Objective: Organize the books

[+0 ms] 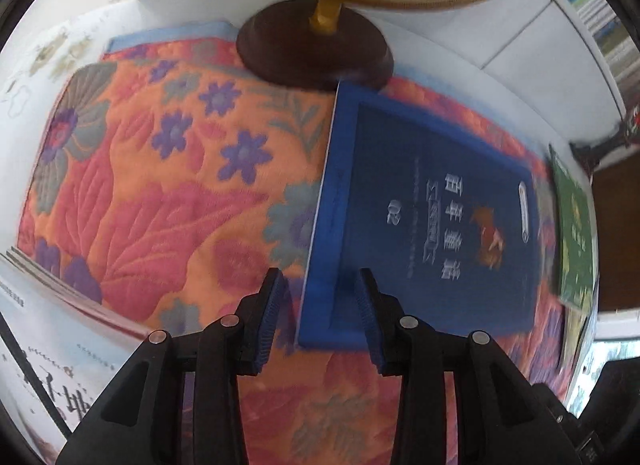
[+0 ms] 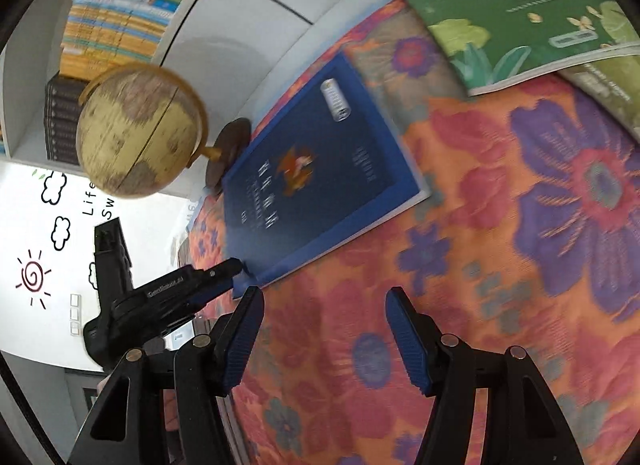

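Observation:
A dark blue book (image 1: 436,217) lies flat on the floral cloth (image 1: 160,193), its far corner against the globe's base. My left gripper (image 1: 320,281) points down over the book's near left corner. One finger is above the cover and the other is just off the book's edge, and neither pad presses on it. In the right wrist view that gripper (image 2: 236,267) reaches the blue book (image 2: 316,173) at its corner. My right gripper (image 2: 324,297) hangs open over bare cloth (image 2: 460,265), nearer than the book. A green book (image 2: 508,13) lies further right.
A globe (image 2: 140,133) on a dark round base (image 1: 316,49) stands at the back of the cloth. A white book (image 1: 52,345) lies at the near left. The green book (image 1: 572,233) rests partly on another book (image 2: 608,81). A filled bookshelf (image 2: 120,13) stands behind.

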Tool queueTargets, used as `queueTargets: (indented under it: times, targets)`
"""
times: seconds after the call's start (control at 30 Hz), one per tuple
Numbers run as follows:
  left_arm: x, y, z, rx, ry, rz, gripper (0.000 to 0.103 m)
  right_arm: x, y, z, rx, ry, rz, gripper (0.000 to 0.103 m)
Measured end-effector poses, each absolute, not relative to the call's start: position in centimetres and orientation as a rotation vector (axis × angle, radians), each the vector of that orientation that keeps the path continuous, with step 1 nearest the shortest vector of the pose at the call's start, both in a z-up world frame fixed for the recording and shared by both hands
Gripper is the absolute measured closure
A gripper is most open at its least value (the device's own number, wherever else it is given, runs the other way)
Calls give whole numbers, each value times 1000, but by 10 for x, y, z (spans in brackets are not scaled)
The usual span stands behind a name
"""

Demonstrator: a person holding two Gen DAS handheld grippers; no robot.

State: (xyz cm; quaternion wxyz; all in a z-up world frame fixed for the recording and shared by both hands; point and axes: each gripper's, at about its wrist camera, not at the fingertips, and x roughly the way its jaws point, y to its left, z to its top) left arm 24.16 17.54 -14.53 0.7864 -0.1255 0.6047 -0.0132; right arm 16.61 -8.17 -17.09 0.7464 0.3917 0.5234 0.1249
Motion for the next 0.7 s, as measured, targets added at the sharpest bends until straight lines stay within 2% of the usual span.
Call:
queueTargets:
  times: [0.2, 0.37, 0.4, 0.5, 0.7]
  targets:
    - [226, 137, -145, -178, 1336, -75, 66, 162, -110, -180, 895, 1159, 287, 42]
    - [177, 92, -150, -306, 1431, -328, 67, 146, -131, -178, 879, 1191, 269, 42]
    - [164, 76, -150, -326, 1458, -406, 72, 141, -136, -177, 872, 1196, 262, 42]
    - [160, 70, -130, -269, 1358, -344, 73, 130, -154, -178, 859, 1208, 231, 42]
    - [219, 110, -106, -140, 1163, -151, 72, 144, -149, -179, 880, 1161, 287, 42]
